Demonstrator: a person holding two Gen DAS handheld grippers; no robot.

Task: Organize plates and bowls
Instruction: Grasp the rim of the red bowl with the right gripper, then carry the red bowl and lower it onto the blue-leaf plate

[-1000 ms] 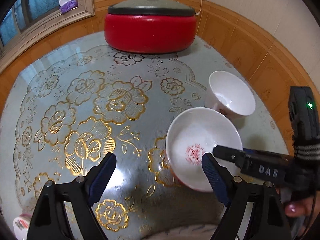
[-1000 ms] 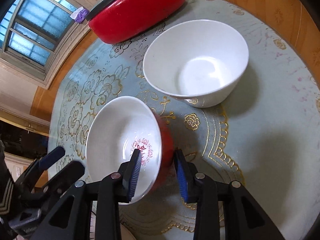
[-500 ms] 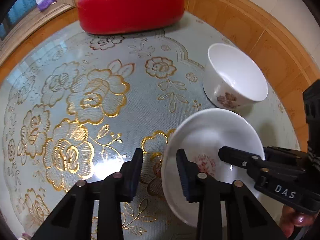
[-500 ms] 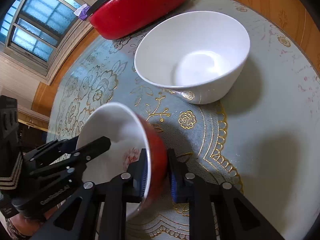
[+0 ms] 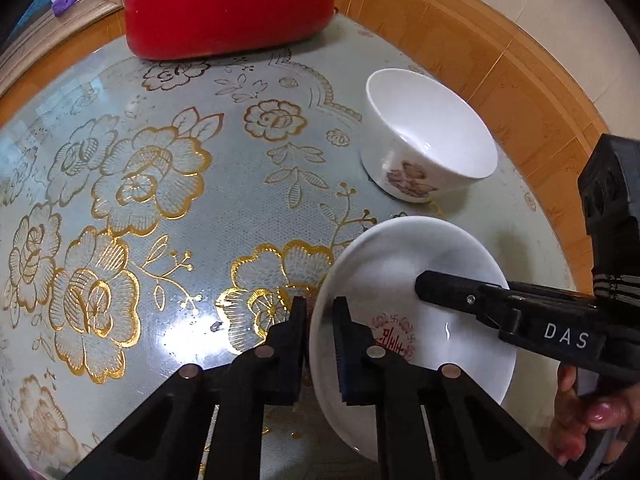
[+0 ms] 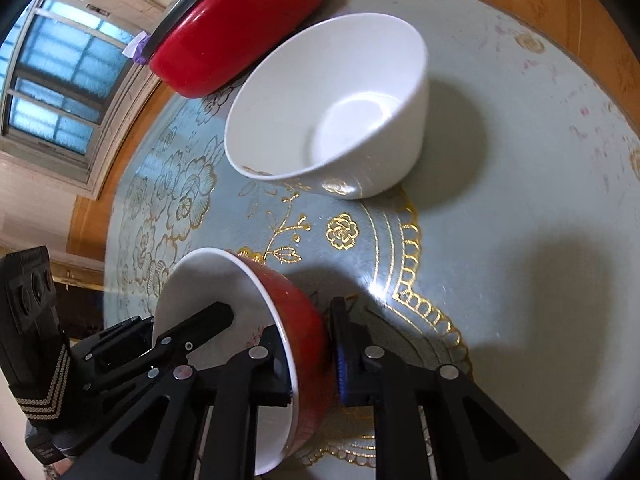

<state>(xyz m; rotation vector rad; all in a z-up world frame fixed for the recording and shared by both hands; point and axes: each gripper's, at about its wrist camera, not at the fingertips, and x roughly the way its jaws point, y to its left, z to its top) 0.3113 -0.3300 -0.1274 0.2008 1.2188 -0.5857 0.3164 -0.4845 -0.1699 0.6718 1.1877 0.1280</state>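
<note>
A shallow bowl (image 5: 420,272), white inside with a red mark and red outside (image 6: 300,312), sits tilted near the table's front. My left gripper (image 5: 320,316) is shut on its left rim, one pad inside and one outside. My right gripper (image 6: 307,340) is shut on the opposite rim, gripping the red wall. In the left wrist view one of the right gripper's fingers (image 5: 460,296) reaches over the bowl from the right. One of the left gripper's fingers (image 6: 200,322) shows inside the bowl in the right wrist view. A deeper white bowl (image 5: 428,132) (image 6: 332,120) with a flower print stands just beyond.
A large red pot (image 5: 228,12) (image 6: 240,28) with a grey lid stands at the far edge of the round table. A glass-covered cloth (image 5: 180,208) with gold flowers covers the table. Wood panelling curves behind it. A person's hand (image 5: 592,440) holds the right gripper.
My left gripper came down to the bowl's left rim and went from wide open to shut on it. The right gripper tightened on the other rim, and the bowl tipped up.
</note>
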